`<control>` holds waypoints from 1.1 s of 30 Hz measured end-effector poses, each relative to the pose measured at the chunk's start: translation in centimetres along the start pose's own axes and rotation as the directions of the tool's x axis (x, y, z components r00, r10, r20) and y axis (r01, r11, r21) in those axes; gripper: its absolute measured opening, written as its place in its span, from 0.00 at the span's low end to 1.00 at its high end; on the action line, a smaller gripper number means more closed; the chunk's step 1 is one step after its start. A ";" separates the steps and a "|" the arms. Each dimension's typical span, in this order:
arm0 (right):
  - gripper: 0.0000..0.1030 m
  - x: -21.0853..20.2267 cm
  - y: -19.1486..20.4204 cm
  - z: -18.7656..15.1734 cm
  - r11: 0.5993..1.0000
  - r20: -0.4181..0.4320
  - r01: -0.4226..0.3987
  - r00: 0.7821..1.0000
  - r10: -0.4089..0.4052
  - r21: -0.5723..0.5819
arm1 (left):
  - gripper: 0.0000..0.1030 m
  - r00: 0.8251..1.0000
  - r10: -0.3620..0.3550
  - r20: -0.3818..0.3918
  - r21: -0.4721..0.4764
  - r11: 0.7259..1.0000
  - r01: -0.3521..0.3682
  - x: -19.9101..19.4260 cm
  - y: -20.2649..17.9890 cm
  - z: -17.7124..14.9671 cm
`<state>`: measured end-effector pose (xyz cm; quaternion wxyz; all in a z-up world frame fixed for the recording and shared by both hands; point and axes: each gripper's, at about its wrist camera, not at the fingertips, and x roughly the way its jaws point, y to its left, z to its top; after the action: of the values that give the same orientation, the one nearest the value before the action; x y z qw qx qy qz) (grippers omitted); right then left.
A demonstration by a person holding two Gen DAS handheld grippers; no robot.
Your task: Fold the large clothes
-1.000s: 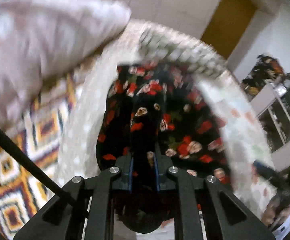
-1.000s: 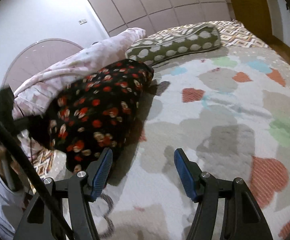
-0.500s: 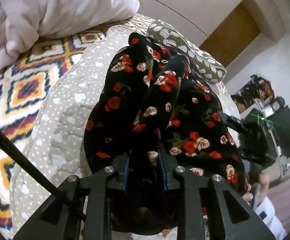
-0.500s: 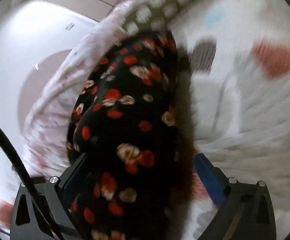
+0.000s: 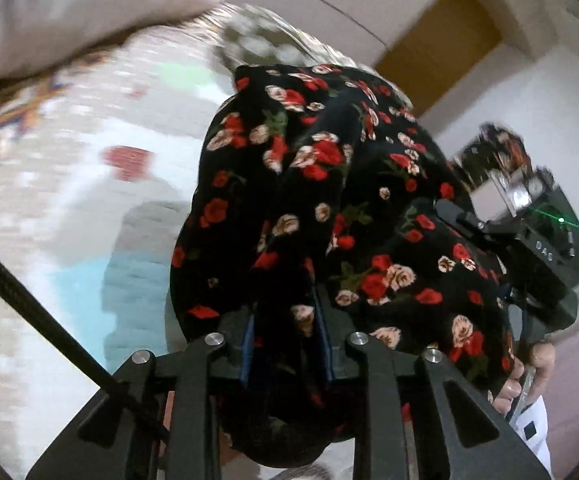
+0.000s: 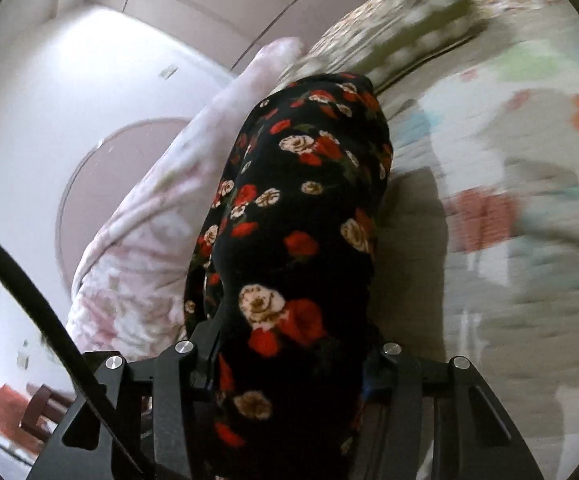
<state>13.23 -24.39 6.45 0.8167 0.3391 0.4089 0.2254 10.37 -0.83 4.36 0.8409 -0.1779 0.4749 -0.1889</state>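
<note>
Behind floral garment (image 5: pixel 329 184) filling both views: patchwork bedspread (image 6: pixel 529 240), pink quilt (image 6: pixel 141 248).

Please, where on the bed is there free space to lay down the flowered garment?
The patchwork bedspread is bare to the right of the floral garment. It is crowded to the left, where the pink blanket lies, and at the head, by the spotted pillow.
</note>
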 end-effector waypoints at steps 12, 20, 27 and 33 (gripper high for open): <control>0.76 -6.4 -2.6 0.4 0.975 0.082 0.218 0.972 -0.221 0.051 | 0.65 0.998 0.063 0.030 0.078 0.995 -0.065 -5.4 -2.7 -2.0; 0.14 -6.9 5.5 1.0 0.987 0.072 0.124 0.991 -0.117 -0.104 | 0.76 0.969 0.229 0.094 0.052 0.971 -0.234 -8.6 3.2 -7.3; 0.13 5.4 7.2 0.5 0.990 -0.121 0.091 0.987 -0.104 -0.106 | 0.76 0.942 0.317 0.106 0.041 0.946 -0.323 -6.3 7.9 -10.0; 0.00 11.9 4.6 0.3 0.994 -0.138 0.100 0.985 -0.103 -0.034 | 0.87 0.941 0.314 0.127 0.084 0.942 -0.325 -5.9 7.3 -10.4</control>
<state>19.76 -13.72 3.81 0.8010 0.2903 0.4786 0.2121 -0.41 7.14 0.13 0.8938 -0.0647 0.4392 -0.0640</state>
